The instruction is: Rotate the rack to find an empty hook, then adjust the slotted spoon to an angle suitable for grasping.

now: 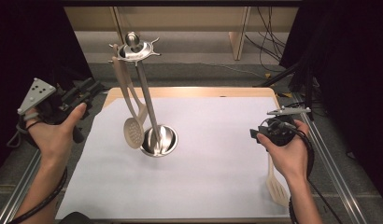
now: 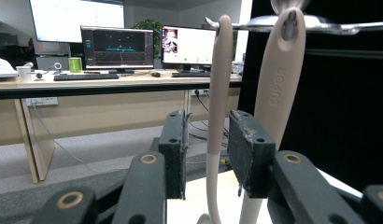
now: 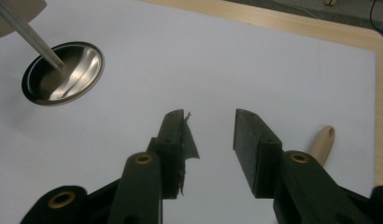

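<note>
We are hanging utensils on the stand (image 1: 154, 140). The left gripper (image 2: 208, 149) jaws are spread around a hung handle (image 2: 217, 93). The right gripper (image 3: 210, 144), jaws spread and empty, is nearing the spatula (image 1: 276, 186) at the near right tabletop (image 1: 203, 182); next, pinching its handle.

Beige spoons (image 1: 129, 100) on shiny silver rack (image 1: 158, 140), white sheet (image 1: 208, 158), beige spatula (image 1: 276, 186), black jaws

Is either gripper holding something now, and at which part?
Nothing is held. The left gripper stands open around a hanging utensil handle; the right gripper is open and empty.
</note>
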Motion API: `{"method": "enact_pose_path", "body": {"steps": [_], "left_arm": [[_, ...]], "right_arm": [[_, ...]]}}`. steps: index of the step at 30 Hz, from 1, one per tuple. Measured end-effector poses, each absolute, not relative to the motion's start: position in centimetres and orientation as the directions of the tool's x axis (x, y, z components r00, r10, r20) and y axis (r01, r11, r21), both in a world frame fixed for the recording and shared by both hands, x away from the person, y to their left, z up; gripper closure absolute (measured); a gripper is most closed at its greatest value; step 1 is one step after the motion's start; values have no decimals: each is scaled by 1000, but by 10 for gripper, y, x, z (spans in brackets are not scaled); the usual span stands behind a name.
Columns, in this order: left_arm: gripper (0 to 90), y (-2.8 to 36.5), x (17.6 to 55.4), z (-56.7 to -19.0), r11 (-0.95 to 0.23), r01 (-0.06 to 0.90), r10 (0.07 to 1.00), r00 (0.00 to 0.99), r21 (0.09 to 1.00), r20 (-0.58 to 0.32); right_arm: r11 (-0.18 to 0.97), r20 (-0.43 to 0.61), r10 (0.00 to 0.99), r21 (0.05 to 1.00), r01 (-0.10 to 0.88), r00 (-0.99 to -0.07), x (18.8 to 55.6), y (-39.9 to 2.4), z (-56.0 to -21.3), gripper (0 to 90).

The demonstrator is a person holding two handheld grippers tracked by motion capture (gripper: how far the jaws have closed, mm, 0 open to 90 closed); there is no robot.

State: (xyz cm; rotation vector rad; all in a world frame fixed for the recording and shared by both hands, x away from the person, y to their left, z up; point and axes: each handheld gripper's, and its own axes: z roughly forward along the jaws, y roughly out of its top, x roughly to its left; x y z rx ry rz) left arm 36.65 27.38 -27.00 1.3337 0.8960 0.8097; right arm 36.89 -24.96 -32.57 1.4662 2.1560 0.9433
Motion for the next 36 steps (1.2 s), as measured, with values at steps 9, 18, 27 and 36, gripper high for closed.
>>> {"method": "enact_pose_path", "body": {"steps": [9, 18, 27, 36], "left_arm": [[646, 271, 374, -266, 86, 0, 885, 459, 996, -76], [581, 270, 379, -272, 77, 32, 880, 467, 997, -83], [556, 272, 373, -271, 75, 37, 886, 456, 997, -83], [548, 281, 365, -273, 73, 54, 897, 433, 996, -89]], "right_arm": [[221, 54, 939, 662, 716, -339, 363, -266, -333, 644], [202, 54, 958, 568, 798, -281, 368, -291, -349, 673], [125, 61, 985, 397, 909, -162, 386, -301, -383, 678], [98, 71, 990, 296, 950, -124, 403, -315, -412, 683]]}}
